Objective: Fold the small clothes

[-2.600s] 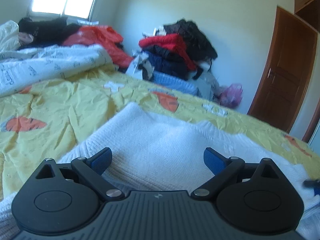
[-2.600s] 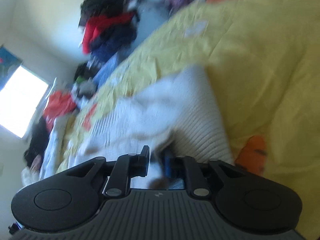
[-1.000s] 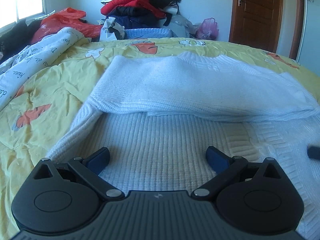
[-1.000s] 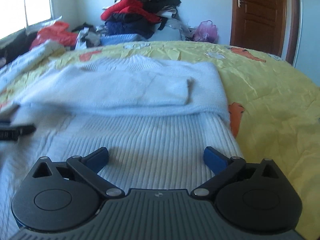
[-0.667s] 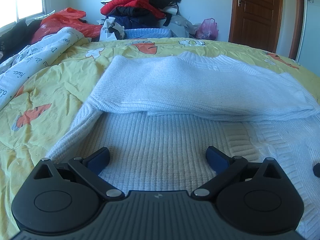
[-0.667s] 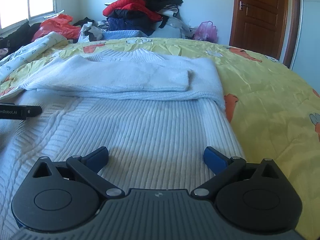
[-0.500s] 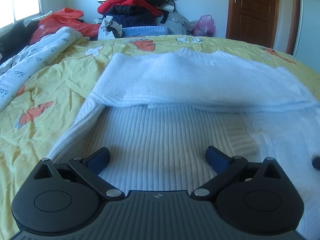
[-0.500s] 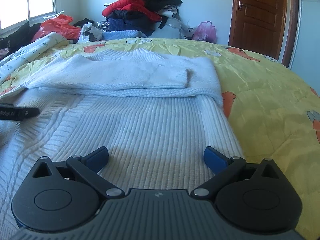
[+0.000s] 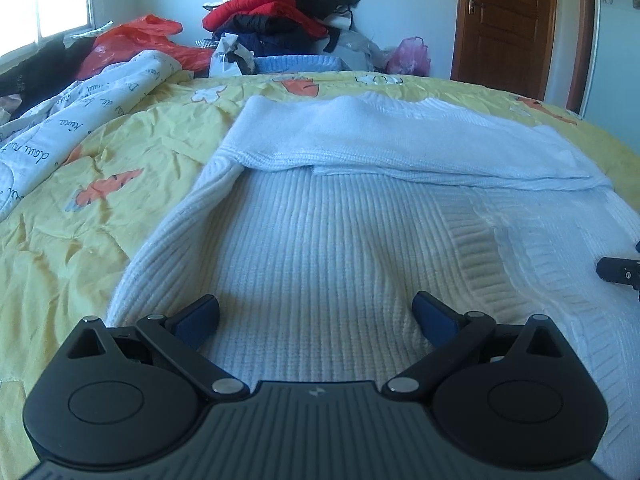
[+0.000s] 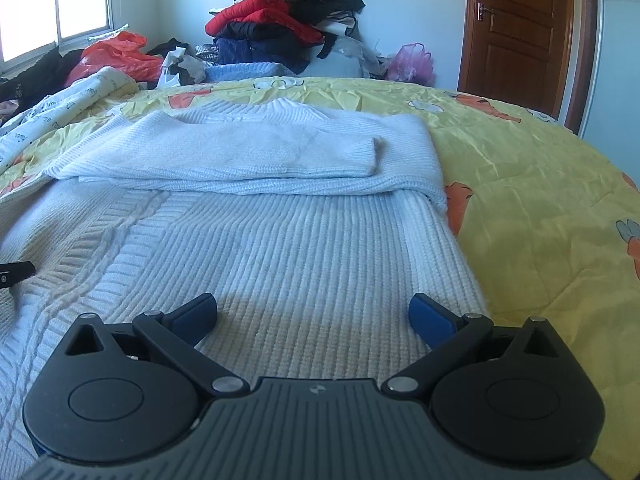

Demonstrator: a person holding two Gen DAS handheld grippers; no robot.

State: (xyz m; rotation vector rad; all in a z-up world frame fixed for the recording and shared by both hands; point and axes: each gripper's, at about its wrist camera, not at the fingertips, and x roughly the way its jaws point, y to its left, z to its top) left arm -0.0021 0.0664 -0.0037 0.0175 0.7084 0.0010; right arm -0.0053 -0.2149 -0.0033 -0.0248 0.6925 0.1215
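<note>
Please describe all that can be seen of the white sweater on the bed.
The white sweater is a ribbed knit with a cable band running along its body. It lies flat on the yellow carrot-print bedspread. Both sleeves are folded across the chest, one over the other, the ribbed cuff of the top one showing. The collar is at the far end. The left tongs and right tongs are open over its near part, gripping nothing.

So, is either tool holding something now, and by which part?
Nothing is held: left tool and right tool are open above the white sweater.
</note>
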